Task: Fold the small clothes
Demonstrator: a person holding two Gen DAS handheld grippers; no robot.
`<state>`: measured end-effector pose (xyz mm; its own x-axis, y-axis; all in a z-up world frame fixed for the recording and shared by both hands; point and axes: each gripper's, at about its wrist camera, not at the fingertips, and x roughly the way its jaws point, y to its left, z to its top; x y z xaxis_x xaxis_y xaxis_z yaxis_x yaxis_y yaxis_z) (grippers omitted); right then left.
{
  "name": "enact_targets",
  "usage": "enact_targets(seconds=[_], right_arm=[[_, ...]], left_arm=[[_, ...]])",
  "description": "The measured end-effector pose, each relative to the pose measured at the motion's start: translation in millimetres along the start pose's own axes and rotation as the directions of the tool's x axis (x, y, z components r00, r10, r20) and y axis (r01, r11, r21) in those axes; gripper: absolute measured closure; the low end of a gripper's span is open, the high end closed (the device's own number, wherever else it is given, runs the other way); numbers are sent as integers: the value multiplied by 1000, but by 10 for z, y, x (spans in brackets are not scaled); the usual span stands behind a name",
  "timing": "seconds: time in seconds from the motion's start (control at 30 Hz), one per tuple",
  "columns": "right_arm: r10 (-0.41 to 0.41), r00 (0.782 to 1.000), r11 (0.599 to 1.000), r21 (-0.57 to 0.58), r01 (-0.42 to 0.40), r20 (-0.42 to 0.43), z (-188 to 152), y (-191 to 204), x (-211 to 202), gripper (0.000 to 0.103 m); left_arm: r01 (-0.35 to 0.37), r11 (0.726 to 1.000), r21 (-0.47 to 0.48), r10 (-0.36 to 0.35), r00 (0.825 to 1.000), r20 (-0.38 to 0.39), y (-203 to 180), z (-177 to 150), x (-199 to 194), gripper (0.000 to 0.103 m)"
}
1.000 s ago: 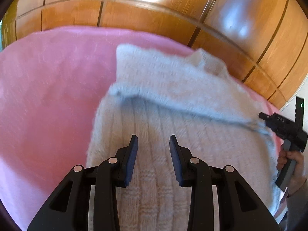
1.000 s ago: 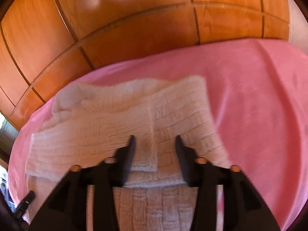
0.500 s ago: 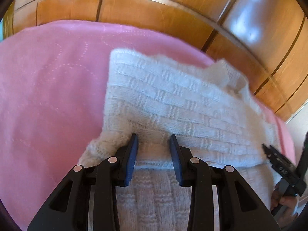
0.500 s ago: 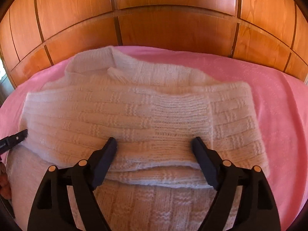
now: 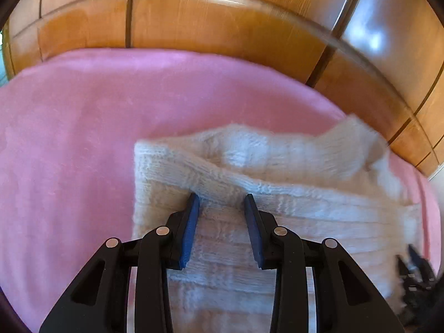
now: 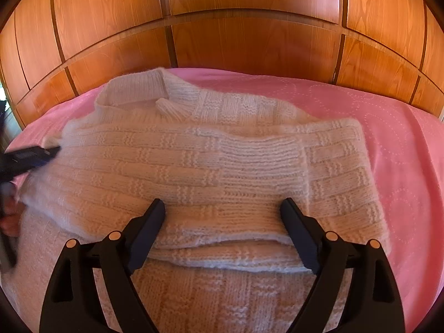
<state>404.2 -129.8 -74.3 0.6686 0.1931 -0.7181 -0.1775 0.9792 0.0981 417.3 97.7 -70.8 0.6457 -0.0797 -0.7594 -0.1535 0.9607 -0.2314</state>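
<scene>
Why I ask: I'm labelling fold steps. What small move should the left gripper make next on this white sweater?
Probably lower and let go. The left gripper seems to pinch a raised ridge of the white knit sweater, while the right gripper has just been opening its jaws, nothing pinched, the folded layer lying flat between them on the pink blanket.

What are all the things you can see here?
sweater: one, white knit, partly folded, on the blanket
blanket: one, pink, spread under the sweater
panels: many, brown wood, behind the blanket
left gripper: one, black with blue pads, a sweater fold between its jaws, grip unclear
right gripper: one, black, jaws just opened wide, over the folded edge, holding nothing
hand: one, blurred, at the left edge of the right wrist view
</scene>
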Motion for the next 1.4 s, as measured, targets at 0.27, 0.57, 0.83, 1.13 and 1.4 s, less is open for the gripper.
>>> enact_targets(seconds=[0.27,0.57,0.83,1.13,1.4], right_arm=[[13,1000,1000,12,-13,4,3,-15,18,15],[13,1000,1000,10,-13,4,11,-22,22,15],[8,1000,1000,8,-8,4,19,-15,14,15],[-9,1000,1000,-1,9,1,28,2,3,13],[-44,999,999,-14,44,-2,52,33,-105,7]], left_arm=[[-64,997,49,62,997,55,-102,-95,-283,49],[-43,997,66,35,993,117,-183,-332,-775,45],[-33,995,99,17,988,154,-221,-609,-1253,45],[-34,994,99,21,991,134,-98,-959,-1534,45],[-50,997,63,44,994,97,172,-1328,-1741,45]])
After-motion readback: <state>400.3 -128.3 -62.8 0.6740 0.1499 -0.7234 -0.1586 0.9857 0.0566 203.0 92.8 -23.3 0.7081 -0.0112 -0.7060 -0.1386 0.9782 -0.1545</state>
